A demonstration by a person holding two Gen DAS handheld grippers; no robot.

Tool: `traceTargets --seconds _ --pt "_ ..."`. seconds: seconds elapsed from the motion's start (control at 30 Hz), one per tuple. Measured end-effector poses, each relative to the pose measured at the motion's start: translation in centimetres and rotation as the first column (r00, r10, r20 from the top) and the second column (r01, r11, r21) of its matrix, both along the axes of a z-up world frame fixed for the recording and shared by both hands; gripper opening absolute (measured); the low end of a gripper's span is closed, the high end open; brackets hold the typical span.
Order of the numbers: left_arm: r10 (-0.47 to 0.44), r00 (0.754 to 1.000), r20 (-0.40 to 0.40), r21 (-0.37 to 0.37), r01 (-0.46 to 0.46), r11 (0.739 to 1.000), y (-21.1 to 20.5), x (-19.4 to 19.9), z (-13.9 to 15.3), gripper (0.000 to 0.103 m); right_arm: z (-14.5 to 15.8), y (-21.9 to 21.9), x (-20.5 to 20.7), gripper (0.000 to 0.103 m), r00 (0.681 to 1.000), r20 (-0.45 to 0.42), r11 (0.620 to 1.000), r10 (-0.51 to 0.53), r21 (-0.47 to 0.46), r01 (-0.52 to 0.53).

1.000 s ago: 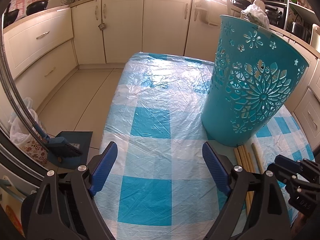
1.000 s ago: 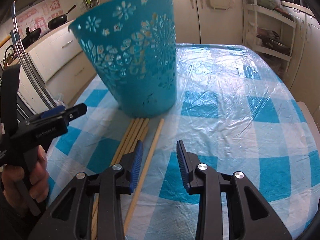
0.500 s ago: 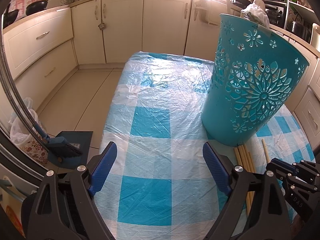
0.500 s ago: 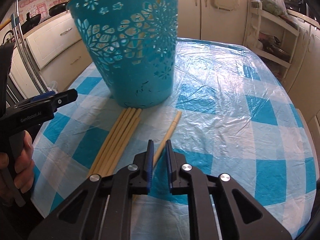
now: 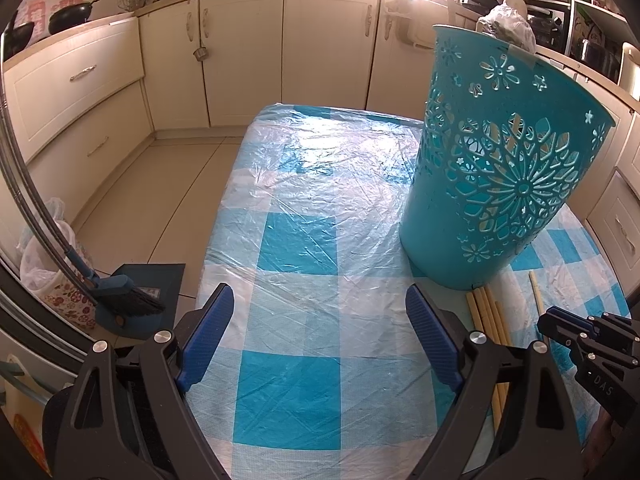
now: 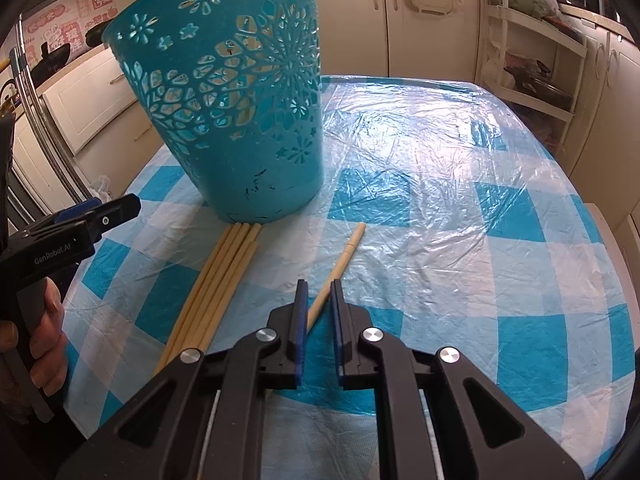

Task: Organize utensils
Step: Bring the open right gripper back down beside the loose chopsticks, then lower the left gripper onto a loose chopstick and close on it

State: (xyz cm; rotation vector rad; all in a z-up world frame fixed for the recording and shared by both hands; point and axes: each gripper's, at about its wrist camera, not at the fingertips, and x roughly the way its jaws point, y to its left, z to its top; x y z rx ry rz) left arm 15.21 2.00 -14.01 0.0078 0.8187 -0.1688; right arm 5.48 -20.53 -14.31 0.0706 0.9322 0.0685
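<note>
On the checked table, left wrist view:
Your left gripper (image 5: 320, 336): its jaws stand wide apart over the blue-and-white tablecloth (image 5: 296, 240), with nothing between the blue pads.
Basket (image 5: 504, 176): the teal cut-out basket stands upright on the cloth, ahead and to the right of your left gripper.
Bundle of chopsticks (image 5: 490, 316): pale sticks lie side by side on the cloth, their tips just at the basket's foot, partly hidden behind your gripper's right finger.
Single chopstick (image 5: 536, 288): it lies a little to the right of the bundle, apart from it.
Your right gripper (image 5: 576, 330): only its black side shows at the right edge; you cannot tell its grip from here.

On the same table, right wrist view:
Your right gripper (image 6: 319, 312): the jaws are nearly closed, and the single chopstick (image 6: 344, 260) runs in between the pads, gripped near its lower part.
Single chopstick: its far end points towards the basket (image 6: 236, 100) without touching it.
Bundle of chopsticks (image 6: 224, 276): it lies left of the held stick, tips against the basket's base.
Your left gripper (image 6: 116, 208): held in your hand (image 6: 48, 332) at the left edge, above the cloth.
</note>
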Motion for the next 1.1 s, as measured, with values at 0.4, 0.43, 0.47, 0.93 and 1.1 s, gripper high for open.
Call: traceTargets --seconds 0.4,0.43,0.47,0.93,1.1 --pt "-0.096 0.992 -0.087 -0.029 0.094 0.995 -2.3 -1.2 -0.5 0.084 -0.1 -0.6 0.2 0.012 1.000 0.003 0.999 -0.004 0.035 0.004" --pt "-0.107 0.990 -0.096 -0.031 0.105 0.994 -2.7 -1.4 -0.5 0.084 -0.1 -0.8 0.2 0.012 1.000 0.004 0.999 -0.003 0.039 0.003" --pt "-0.117 0.988 -0.104 -0.029 0.115 0.993 -3.2 -1.5 -0.6 0.084 -0.1 -1.0 0.2 0.012 1.000 0.004 0.999 -0.003 0.043 0.003" --pt "-0.143 0.975 -0.167 0.122 0.165 0.979 -7.5 -1.9 -1.6 0.084 -0.2 -1.6 0.2 0.015 1.000 0.006 0.997 0.010 0.070 -0.010" --pt "-0.123 0.976 -0.180 0.104 0.143 0.984 -6.9 -1.7 -1.6 0.084 -0.2 -1.5 0.2 0.017 1.000 0.006 0.997 0.015 0.073 -0.016"
